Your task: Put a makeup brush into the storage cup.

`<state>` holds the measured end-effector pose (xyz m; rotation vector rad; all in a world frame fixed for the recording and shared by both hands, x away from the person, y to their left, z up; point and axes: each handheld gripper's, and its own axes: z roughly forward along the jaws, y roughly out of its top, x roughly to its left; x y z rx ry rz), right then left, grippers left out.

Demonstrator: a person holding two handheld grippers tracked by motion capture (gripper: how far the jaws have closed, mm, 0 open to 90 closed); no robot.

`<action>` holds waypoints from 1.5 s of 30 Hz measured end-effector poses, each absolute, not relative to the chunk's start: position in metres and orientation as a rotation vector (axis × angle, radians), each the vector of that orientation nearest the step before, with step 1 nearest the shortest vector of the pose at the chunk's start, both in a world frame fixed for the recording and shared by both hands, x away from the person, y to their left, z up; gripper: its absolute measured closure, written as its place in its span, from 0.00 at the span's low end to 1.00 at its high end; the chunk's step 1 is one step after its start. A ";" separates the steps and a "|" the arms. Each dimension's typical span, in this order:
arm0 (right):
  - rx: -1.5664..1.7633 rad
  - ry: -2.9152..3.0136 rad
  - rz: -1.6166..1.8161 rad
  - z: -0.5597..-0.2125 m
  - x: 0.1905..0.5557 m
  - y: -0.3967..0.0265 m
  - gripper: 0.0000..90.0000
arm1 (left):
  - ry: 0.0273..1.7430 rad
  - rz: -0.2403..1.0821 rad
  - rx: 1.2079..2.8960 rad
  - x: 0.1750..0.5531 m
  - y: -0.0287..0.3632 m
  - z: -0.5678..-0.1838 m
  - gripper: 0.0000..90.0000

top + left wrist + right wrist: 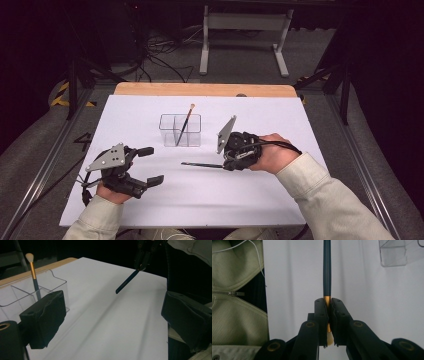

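Note:
My right gripper point(227, 165) is shut on a dark-handled makeup brush point(200, 164) at its gold ferrule point(327, 300). The handle sticks out to the left, just above the white mat. From the left gripper view the same brush point(127, 281) hangs from the right gripper point(141, 265) at the top. A clear divided organizer point(180, 130) stands mid-table with a second brush point(184, 125) leaning in it, pale bristles up. My left gripper point(150, 165) rests at the near left, open and empty, its fingers point(43, 315) spread wide.
The white mat point(150, 200) covers a wooden table point(200, 89). Beyond the far edge stand a white metal frame point(245, 30) and cables on the floor. A corner of the organizer point(393, 255) is at the upper right of the right gripper view, and a person's jacket point(237, 315) at its left.

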<state>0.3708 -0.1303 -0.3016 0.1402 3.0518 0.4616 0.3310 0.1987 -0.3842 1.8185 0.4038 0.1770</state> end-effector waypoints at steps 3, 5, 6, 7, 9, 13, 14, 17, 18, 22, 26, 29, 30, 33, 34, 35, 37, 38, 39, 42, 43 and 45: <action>0.109 3.058 0.473 -0.300 0.370 -0.128 0.94 | 0.386 0.151 1.819 0.331 0.194 -0.383 0.08; 0.095 3.059 0.476 -0.299 0.369 -0.126 0.94 | 0.378 0.145 1.825 0.331 0.192 -0.382 0.08; 0.093 3.060 0.478 -0.298 0.369 -0.126 0.94 | 0.371 0.142 1.822 0.331 0.191 -0.382 0.08; 0.096 3.062 0.477 -0.298 0.368 -0.125 0.94 | 0.370 0.137 1.823 0.331 0.190 -0.382 0.08; 0.078 3.062 0.478 -0.298 0.368 -0.124 0.94 | 0.363 0.128 1.827 0.332 0.188 -0.382 0.08; 0.067 3.065 0.480 -0.299 0.368 -0.122 0.94 | 0.342 0.108 1.841 0.334 0.182 -0.382 0.09; 0.072 3.069 0.476 -0.299 0.367 -0.121 0.94 | 0.337 0.104 1.844 0.334 0.180 -0.382 0.09; 0.077 3.070 0.472 -0.299 0.367 -0.120 0.94 | 0.317 0.097 1.854 0.334 0.174 -0.381 0.11; 0.063 3.070 0.477 -0.299 0.367 -0.120 0.94 | 0.308 0.093 1.858 0.335 0.172 -0.381 0.12; 0.062 3.071 0.481 -0.300 0.367 -0.119 0.94 | 0.275 0.067 1.870 0.338 0.164 -0.379 0.16; 0.051 3.074 0.475 -0.301 0.366 -0.119 0.94 | 0.251 0.061 1.887 0.339 0.158 -0.378 0.20; 0.039 3.074 0.472 -0.301 0.366 -0.118 0.94 | 0.241 0.051 1.904 0.341 0.153 -0.377 0.22; 0.039 3.075 0.469 -0.302 0.366 -0.117 0.94 | 0.241 0.049 1.911 0.342 0.152 -0.377 0.22; 0.028 3.077 0.466 -0.303 0.366 -0.116 0.94 | 0.242 0.046 1.922 0.341 0.149 -0.377 0.25; 0.031 3.077 0.459 -0.303 0.365 -0.116 0.94 | 0.241 0.046 1.927 0.342 0.148 -0.377 0.25; 0.032 3.076 0.456 -0.304 0.365 -0.116 0.94 | 0.241 0.045 1.933 0.342 0.146 -0.377 0.26; 0.036 3.080 0.451 -0.304 0.365 -0.115 0.94 | 0.241 0.050 1.941 0.342 0.145 -0.377 0.29; 0.024 3.078 0.457 -0.305 0.365 -0.114 0.94 | 0.240 0.049 1.944 0.342 0.145 -0.376 0.30; 0.026 3.079 0.452 -0.305 0.365 -0.114 0.94 | 0.239 0.047 1.948 0.341 0.144 -0.376 0.31; 0.015 3.080 0.450 -0.306 0.365 -0.113 0.94 | 0.236 0.050 1.969 0.341 0.141 -0.377 0.38; 0.015 3.080 0.450 -0.306 0.365 -0.113 0.94 | 0.236 0.050 1.969 0.341 0.141 -0.377 0.40; 0.012 3.084 0.435 -0.307 0.364 -0.112 0.94 | 0.227 0.047 1.978 0.341 0.140 -0.377 0.46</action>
